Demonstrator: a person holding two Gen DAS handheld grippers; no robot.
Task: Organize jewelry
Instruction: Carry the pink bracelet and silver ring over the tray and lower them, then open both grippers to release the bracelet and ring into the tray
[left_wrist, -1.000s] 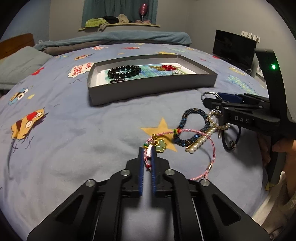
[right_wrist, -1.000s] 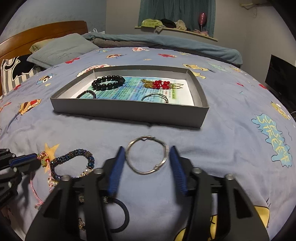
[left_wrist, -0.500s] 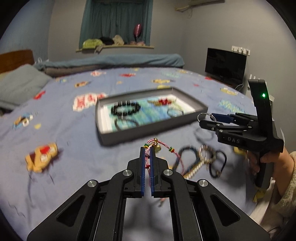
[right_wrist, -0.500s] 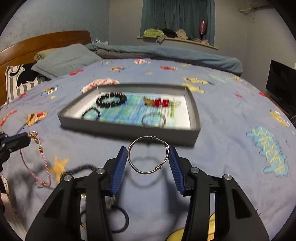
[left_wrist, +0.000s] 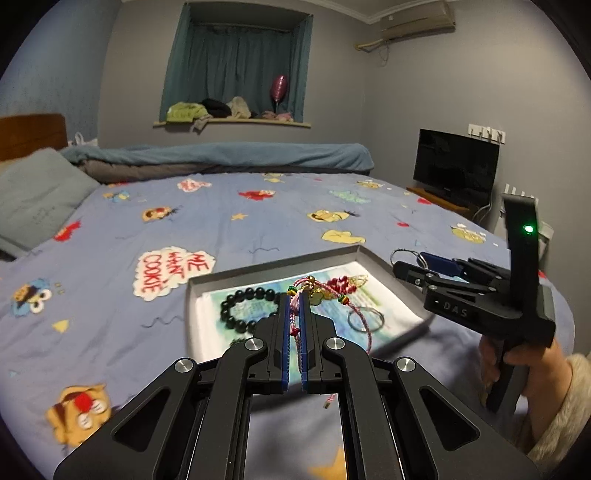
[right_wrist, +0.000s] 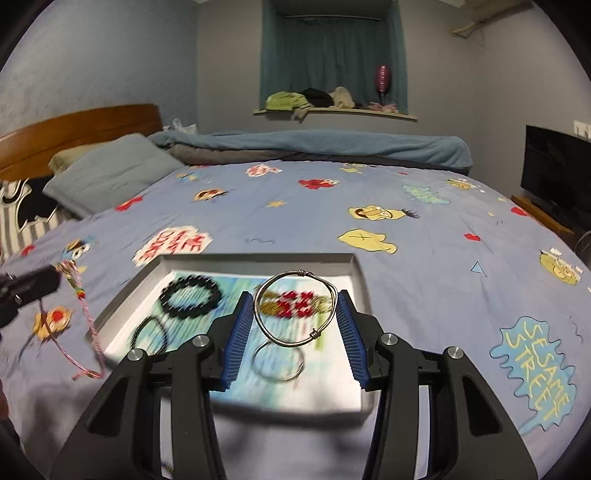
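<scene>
We have both grippers up over the tray (right_wrist: 354, 262), which sits on the cartoon-print bed (right_wrist: 295, 210).

Left gripper (left_wrist: 294, 306): jaws clenched on the pink cord bracelet (left_wrist: 364, 325). Cord pinched between the blue pads, beaded end and gold charm sticking out past the tips, loop dangling down on the right side over the tray. In the right wrist view the same bracelet (right_wrist: 83, 317) hangs off the left gripper at the frame's left edge, clear of the bed.

Right gripper (right_wrist: 295, 314): jaws grasping the silver wire bangle (right_wrist: 295, 308), held across its width between the pads, above the tray's right half.

In the tray, on the printed paper liner: black bead bracelet (right_wrist: 191, 295), thin dark bracelet (right_wrist: 149, 334), red bead piece (right_wrist: 295, 301) (blurred), second silver ring (right_wrist: 279, 363) directly under the held bangle.
</scene>
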